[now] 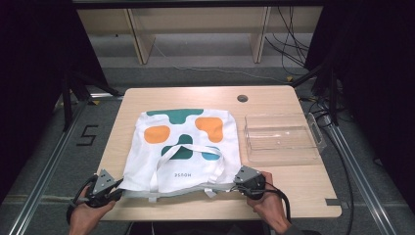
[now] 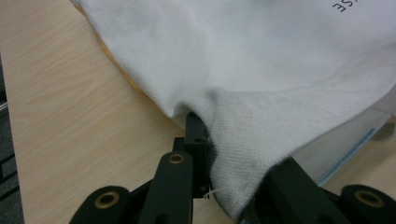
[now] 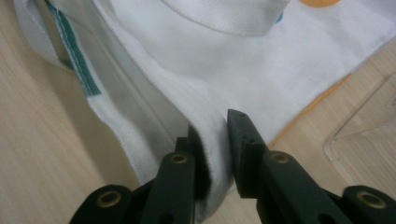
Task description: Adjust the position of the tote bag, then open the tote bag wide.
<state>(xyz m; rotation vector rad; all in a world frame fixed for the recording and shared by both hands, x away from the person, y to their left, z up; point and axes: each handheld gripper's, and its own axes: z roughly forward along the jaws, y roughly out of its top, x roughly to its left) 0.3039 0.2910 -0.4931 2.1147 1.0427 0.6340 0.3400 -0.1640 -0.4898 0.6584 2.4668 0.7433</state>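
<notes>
Where carpet surrounds it, pale wooden table [image 1: 293, 193] under white tote bag [image 1: 186, 147]

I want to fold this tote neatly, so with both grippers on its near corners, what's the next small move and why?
Probably lift both corners together and carry them toward the far edge. The left gripper and right gripper each pinch a near corner of the white tote bag, which lies flat on the table, so an even lift should fold it without skewing.
</notes>
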